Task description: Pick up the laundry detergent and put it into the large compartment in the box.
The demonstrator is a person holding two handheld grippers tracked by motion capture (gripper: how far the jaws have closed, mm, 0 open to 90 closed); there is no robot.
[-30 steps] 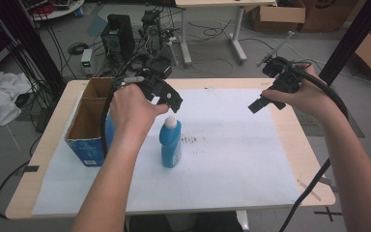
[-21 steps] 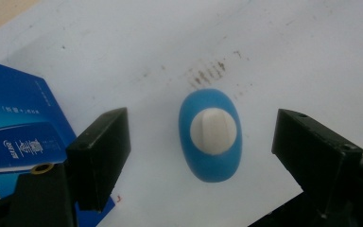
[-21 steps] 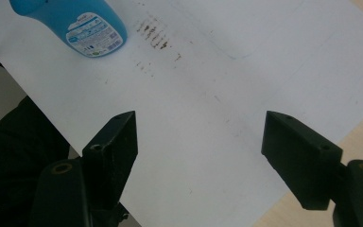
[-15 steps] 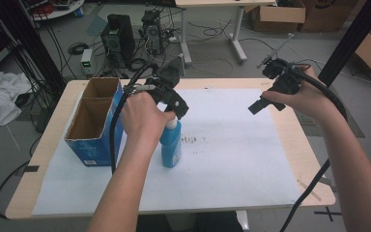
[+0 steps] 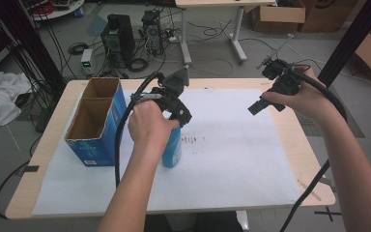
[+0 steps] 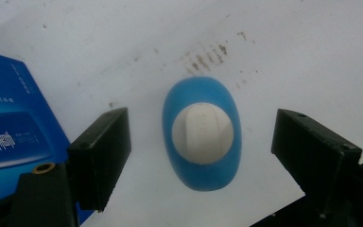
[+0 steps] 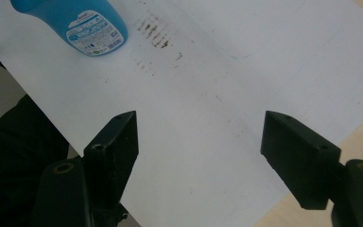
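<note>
Nearest in the high view, the person's two forearms come up from the bottom edge over the counter (image 5: pixel 43 159), which is covered by a white sheet (image 5: pixel 232 164). The left hand holds the left tool (image 5: pixel 171 104) directly above a blue bottle (image 5: pixel 172 151) that stands upright on the sheet, just beside a blue open-topped cardboard box (image 5: pixel 94 123) with two compartments. The hand hides the bottle's top here; the left gripper view looks straight down on it and shows the white cap (image 6: pixel 202 133) centred between the two black jaws, which stand spread wide on either side with clear gaps, touching nothing. That view also catches a corner of the box with white print, too small to read. The right hand holds the right tool (image 5: pixel 265 99) raised over the far right part of the sheet, well apart from the bottle; in the right gripper view its jaws are spread wide and empty above bare sheet. That view shows the bottle's label (image 7: pixel 93 32), blue and white, its writing too blurred to read, and a patch of brown smudges (image 7: pixel 153 29) beside the bottle. Farther off, beyond the counter, stand computer towers (image 5: pixel 118 36) amid cables on the floor and cardboard boxes (image 5: pixel 275 17).
</note>
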